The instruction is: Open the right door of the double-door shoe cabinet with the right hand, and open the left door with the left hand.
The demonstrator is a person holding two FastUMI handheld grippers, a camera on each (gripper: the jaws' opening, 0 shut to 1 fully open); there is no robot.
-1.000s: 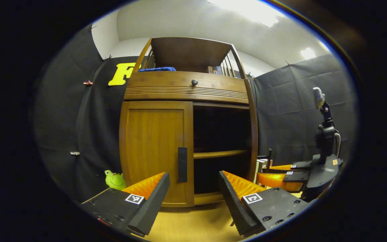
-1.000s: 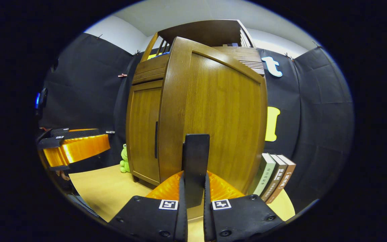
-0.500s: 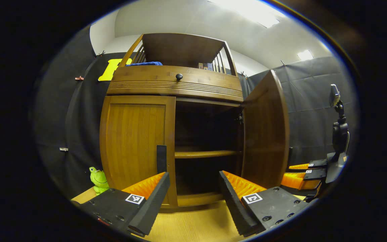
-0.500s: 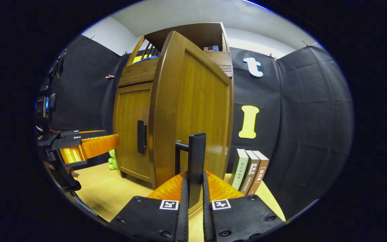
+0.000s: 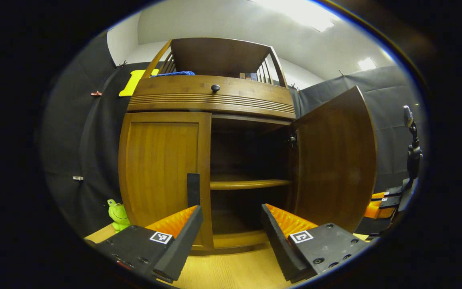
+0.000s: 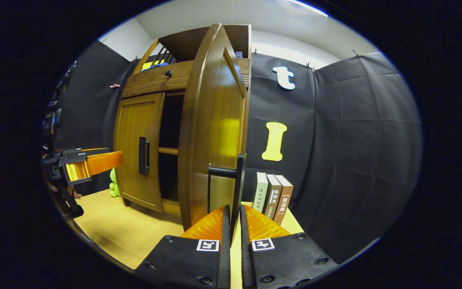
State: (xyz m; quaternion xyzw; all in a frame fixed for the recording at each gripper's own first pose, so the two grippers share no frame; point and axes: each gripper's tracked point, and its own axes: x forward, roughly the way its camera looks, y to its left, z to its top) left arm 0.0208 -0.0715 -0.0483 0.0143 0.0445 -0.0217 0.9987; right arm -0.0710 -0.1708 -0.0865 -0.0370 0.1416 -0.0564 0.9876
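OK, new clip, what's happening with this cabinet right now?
A person holding a gripper in each hand is opening a wooden shoe cabinet. The right gripper is clamped on the handle of the right door, which is swung wide open, showing a shelf inside. The left door is shut; the left gripper is open in front of its handle, not yet on it.

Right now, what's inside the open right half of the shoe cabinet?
Behind the swung-out right door, the shoe cabinet shows one bare wooden shelf. The space under it is too dark to judge, and the closed left door covers the rest.
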